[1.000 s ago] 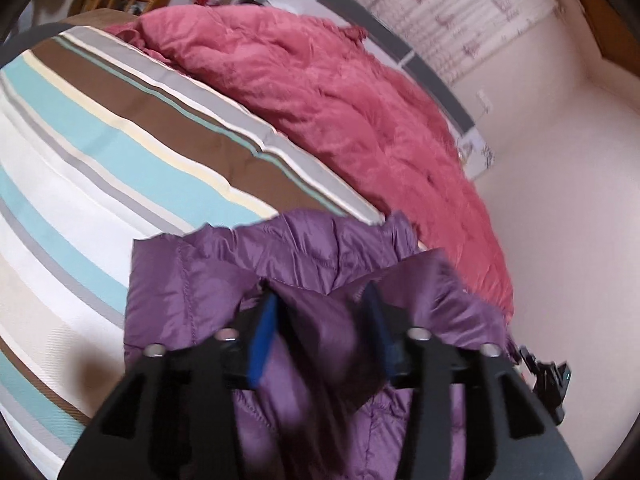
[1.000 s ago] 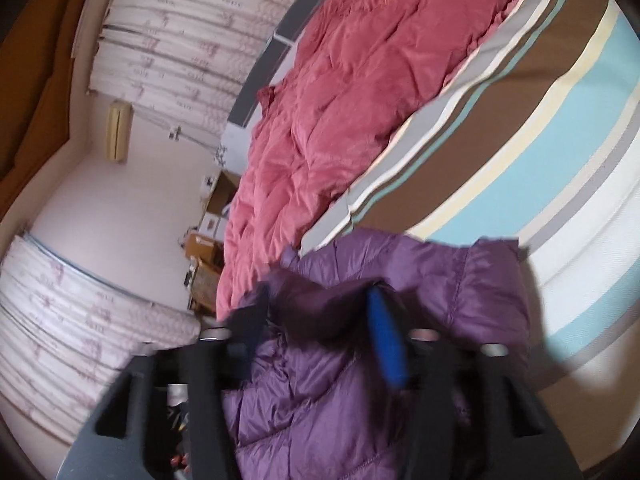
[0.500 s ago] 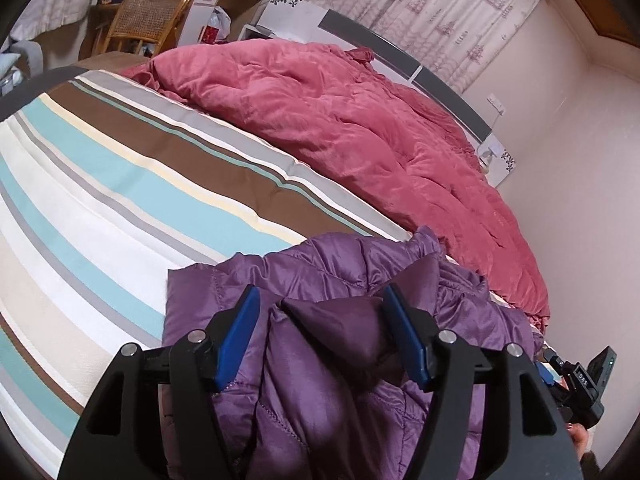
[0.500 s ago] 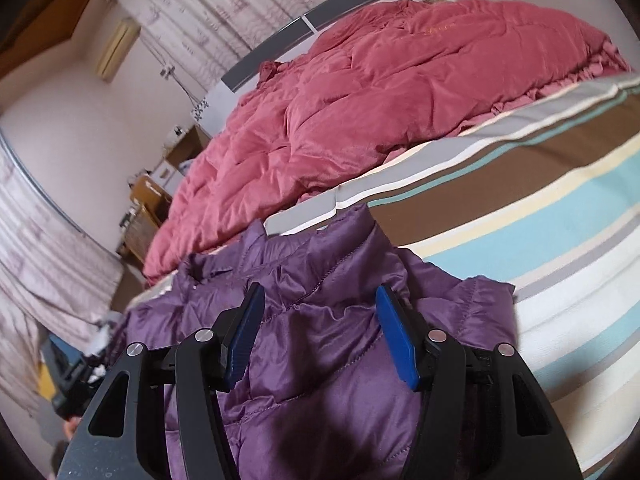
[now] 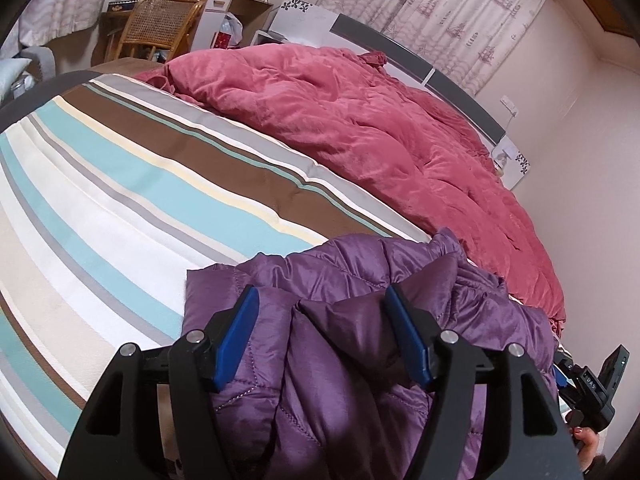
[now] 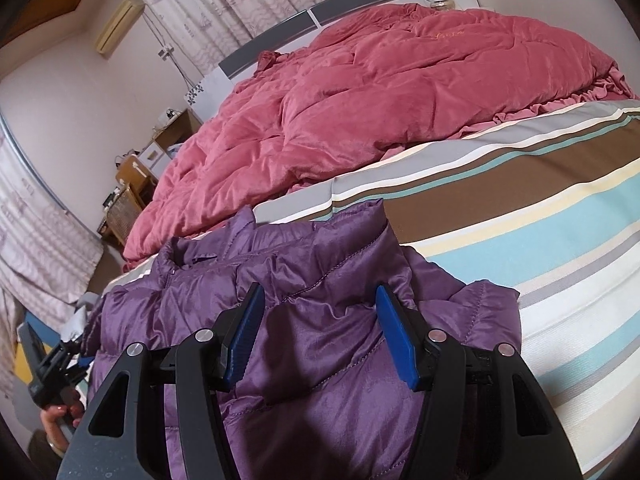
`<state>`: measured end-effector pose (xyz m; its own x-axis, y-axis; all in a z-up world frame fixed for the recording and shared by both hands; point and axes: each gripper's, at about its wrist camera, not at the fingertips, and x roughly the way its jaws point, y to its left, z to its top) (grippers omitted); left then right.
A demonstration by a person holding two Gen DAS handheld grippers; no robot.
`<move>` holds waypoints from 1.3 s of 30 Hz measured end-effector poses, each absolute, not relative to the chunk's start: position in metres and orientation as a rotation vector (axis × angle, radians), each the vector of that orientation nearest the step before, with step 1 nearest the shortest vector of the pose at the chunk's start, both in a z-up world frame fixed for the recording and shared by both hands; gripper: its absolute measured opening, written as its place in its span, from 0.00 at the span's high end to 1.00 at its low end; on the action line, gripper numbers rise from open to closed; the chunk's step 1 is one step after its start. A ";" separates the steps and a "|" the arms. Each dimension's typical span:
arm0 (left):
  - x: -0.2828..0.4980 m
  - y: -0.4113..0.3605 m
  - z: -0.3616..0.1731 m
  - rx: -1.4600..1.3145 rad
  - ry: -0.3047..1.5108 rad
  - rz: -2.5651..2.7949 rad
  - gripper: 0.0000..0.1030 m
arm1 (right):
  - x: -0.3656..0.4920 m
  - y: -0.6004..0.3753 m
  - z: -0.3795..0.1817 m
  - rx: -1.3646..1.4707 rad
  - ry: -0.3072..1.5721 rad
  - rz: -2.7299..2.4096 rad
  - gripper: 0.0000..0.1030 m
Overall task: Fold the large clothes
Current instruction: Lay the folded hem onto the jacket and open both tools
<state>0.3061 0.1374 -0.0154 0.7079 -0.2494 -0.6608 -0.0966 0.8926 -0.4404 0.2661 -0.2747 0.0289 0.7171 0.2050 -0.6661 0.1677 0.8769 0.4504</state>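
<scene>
So we've got the purple puffer jacket (image 5: pixel 360 320) bunched up on the striped bedsheet (image 5: pixel 120 200), on the near side of the big pink comforter (image 5: pixel 360 120), with a band of bare stripes showing between the jacket's top edge and the comforter.

Left gripper (image 5: pixel 320 332) first: its blue fingers (image 5: pixel 236 336) stand spread apart, roughly mid-way open, and a raised fold of the jacket sits right in the gap between them. The fold looks loose in there. We can't see either pad actually pressing the fabric, so we'd call it not gripped, with cloth simply lying between the two fingers. The rest of the jacket spreads out past the fingertips toward the comforter.

Right gripper (image 6: pixel 320 336) looks much the same from its own camera: blue fingers (image 6: pixel 396 340) parted about as wide, a smooth puffy panel of the jacket lying between and under them, and no pinch visible on either side. The jacket's collar (image 6: pixel 192 252) sits beyond the fingertips, on the side nearest the comforter's lower end.

Each camera also catches the other gripper at the edge of frame, beside the jacket on the side away from the bare stripes, with a hand (image 6: pixel 60 412) wrapped round its handle. The headboard (image 6: pixel 320 20) runs along the far side of the comforter.
</scene>
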 end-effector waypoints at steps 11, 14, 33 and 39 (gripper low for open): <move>0.305 0.137 -0.017 -0.481 0.790 -0.094 0.36 | 0.266 -0.291 0.021 0.685 0.774 0.070 0.44; 0.305 0.137 -0.019 -0.490 0.794 -0.094 0.36 | 0.265 -0.301 0.015 0.802 0.762 0.116 0.48; 0.291 0.132 -0.015 -0.462 0.803 -0.084 0.36 | 0.278 -0.322 -0.006 0.989 0.889 0.265 0.59; 0.289 0.129 -0.011 -0.448 0.808 -0.072 0.36 | 0.278 -0.323 -0.004 0.970 0.898 0.255 0.59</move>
<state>0.2886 0.1288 -0.0108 0.6939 -0.2304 -0.6822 -0.1066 0.9041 -0.4137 0.2778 -0.3230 -0.0041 0.6260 0.5582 -0.5445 0.1892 0.5687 0.8005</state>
